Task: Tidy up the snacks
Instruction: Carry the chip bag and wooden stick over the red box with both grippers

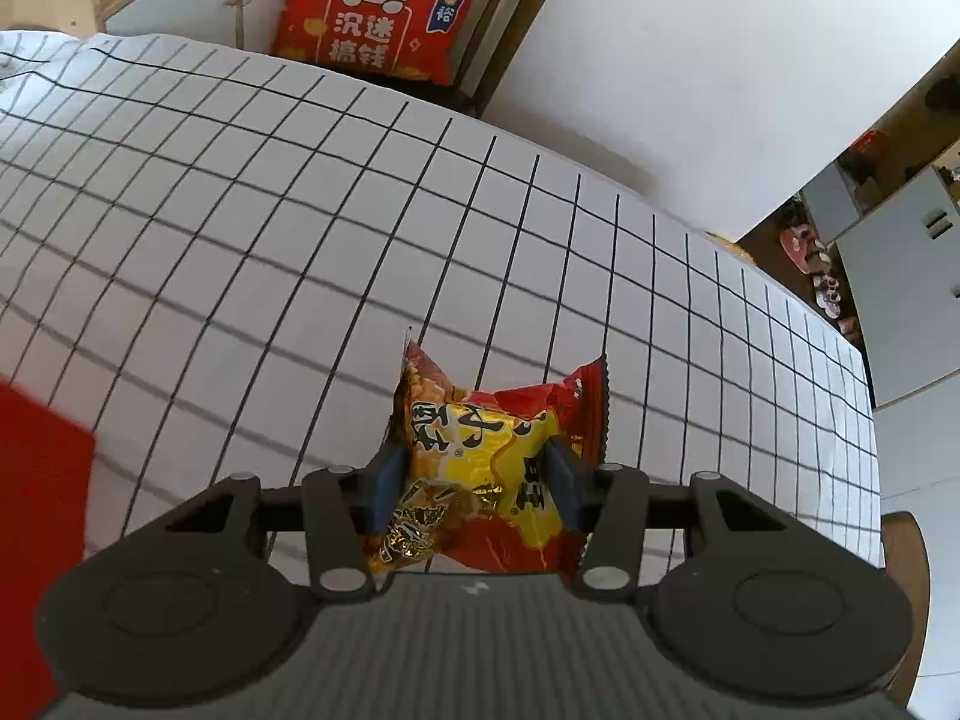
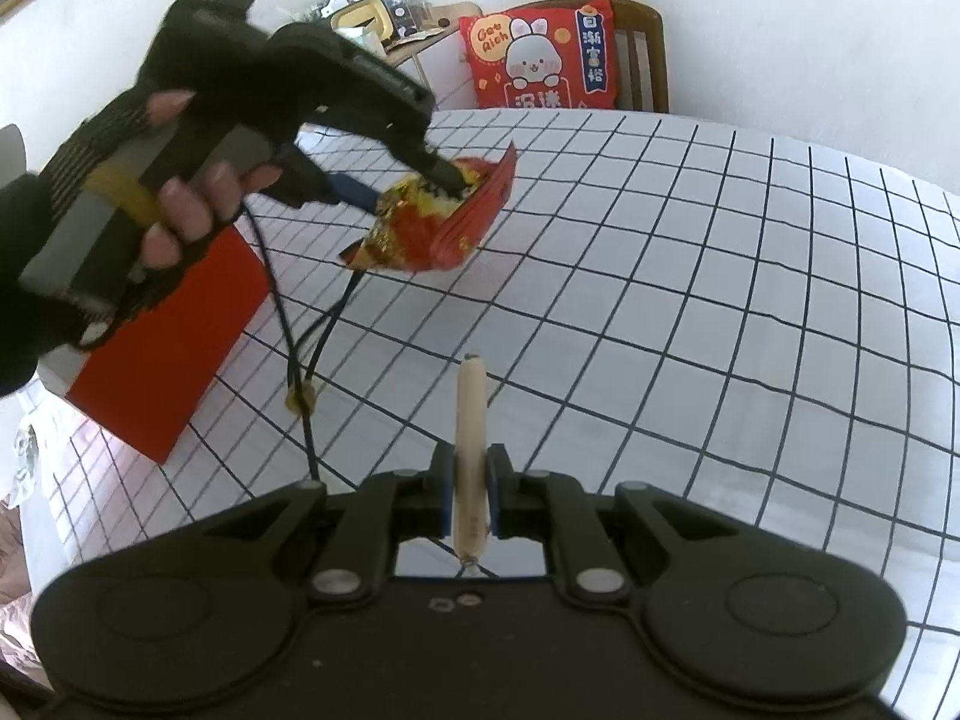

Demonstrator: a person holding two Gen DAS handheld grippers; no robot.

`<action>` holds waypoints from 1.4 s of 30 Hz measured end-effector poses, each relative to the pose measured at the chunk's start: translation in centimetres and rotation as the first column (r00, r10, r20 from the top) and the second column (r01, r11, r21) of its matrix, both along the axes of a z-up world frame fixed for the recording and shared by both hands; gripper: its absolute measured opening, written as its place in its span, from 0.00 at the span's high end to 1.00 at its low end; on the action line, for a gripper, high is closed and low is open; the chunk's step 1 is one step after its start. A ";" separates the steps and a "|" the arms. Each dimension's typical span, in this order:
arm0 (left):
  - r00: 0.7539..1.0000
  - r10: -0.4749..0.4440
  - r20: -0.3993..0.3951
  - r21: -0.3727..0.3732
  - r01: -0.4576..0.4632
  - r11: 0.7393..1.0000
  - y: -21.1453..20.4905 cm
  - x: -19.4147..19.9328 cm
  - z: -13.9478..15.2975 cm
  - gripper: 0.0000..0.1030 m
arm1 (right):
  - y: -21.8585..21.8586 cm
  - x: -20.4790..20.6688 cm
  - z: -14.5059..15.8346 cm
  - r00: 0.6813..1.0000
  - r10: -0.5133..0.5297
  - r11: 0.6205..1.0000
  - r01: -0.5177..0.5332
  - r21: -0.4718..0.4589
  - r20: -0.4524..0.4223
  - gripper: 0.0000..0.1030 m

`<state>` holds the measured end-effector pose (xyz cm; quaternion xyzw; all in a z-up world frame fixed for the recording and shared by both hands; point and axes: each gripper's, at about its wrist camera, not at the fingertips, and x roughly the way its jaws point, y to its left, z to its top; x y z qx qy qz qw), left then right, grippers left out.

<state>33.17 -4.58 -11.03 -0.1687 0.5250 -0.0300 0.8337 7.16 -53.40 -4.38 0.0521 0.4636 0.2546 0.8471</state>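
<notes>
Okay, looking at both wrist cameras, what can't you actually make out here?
- Red box: cut off by the frame edge in the left wrist view; the left tongs and hand cover its top in the right wrist view, so its contents stay hidden.
- Snack packet: crumpled, print unreadable.
- Pale stick in the right tongs: label too small.
- Shelf clutter: too small.

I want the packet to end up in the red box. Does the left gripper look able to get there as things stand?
Probably yes. The left gripper holds the snack packet lifted off the table, and the red box sits close beside it with nothing between.
</notes>
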 end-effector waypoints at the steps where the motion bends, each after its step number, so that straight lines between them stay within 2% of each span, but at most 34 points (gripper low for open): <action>1: 1.000 -0.002 0.004 0.004 0.002 1.000 0.0 -0.7 0.4 0.53 | 0.1 -0.2 0.2 1.000 -0.001 1.000 0.001 -0.001 0.003 0.91; 13: 0.999 -0.008 0.054 0.026 0.007 1.000 1.2 -8.8 5.5 0.52 | 1.3 -2.5 4.2 0.999 -0.003 1.000 0.002 0.007 0.040 0.91; 24: 0.996 0.041 0.077 -0.005 -0.041 0.999 4.5 -15.9 8.3 0.52 | 3.6 -4.0 7.5 0.998 0.017 1.000 -0.018 0.015 0.064 0.91; 34: 0.990 0.114 0.088 -0.006 -0.114 0.994 8.9 -21.0 9.7 0.52 | 8.0 -5.0 9.5 0.993 0.088 0.995 -0.091 0.034 0.082 0.91; 42: 0.975 0.190 0.112 0.023 -0.194 0.981 14.0 -23.4 10.2 0.52 | 14.0 -5.0 10.1 0.983 0.157 0.986 -0.161 0.033 0.097 0.91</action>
